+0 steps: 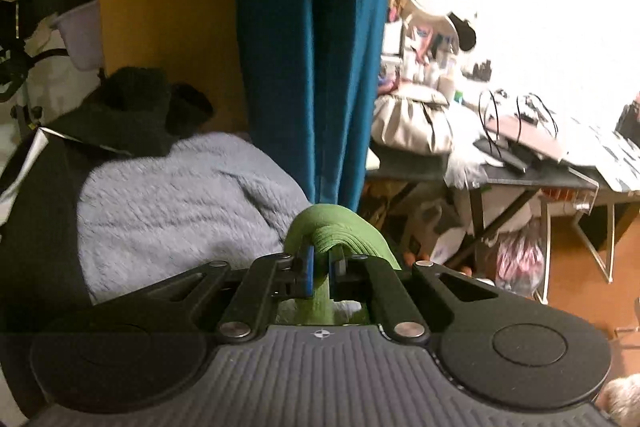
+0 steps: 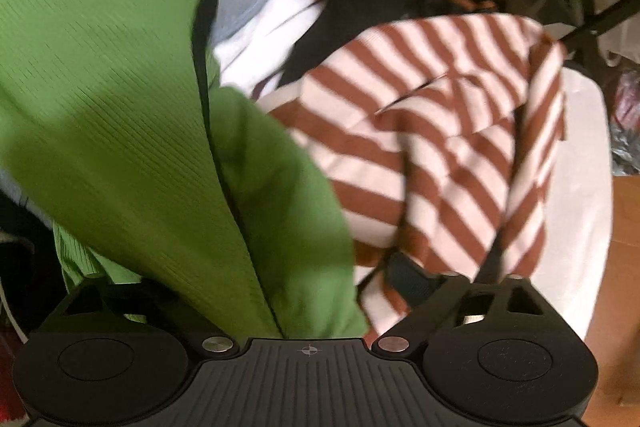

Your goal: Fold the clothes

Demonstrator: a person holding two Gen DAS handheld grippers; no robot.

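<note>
Above the clothes pile, left hand-held gripper (image 1: 320,269) is pinching shut on a bunched fold of soft, light green ribbed garment (image 1: 340,231); right hand-held gripper (image 2: 256,283) is smothered in it, grip unreadable.

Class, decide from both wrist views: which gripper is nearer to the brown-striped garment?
Right. The right gripper hangs directly over the brown-striped garment, partly draped by the green garment. The left gripper faces elsewhere, stripes out of view.

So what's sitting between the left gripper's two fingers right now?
A bunched fold of the green garment, pinched in the left gripper with nothing else between; the left wrist view shows it.
</note>
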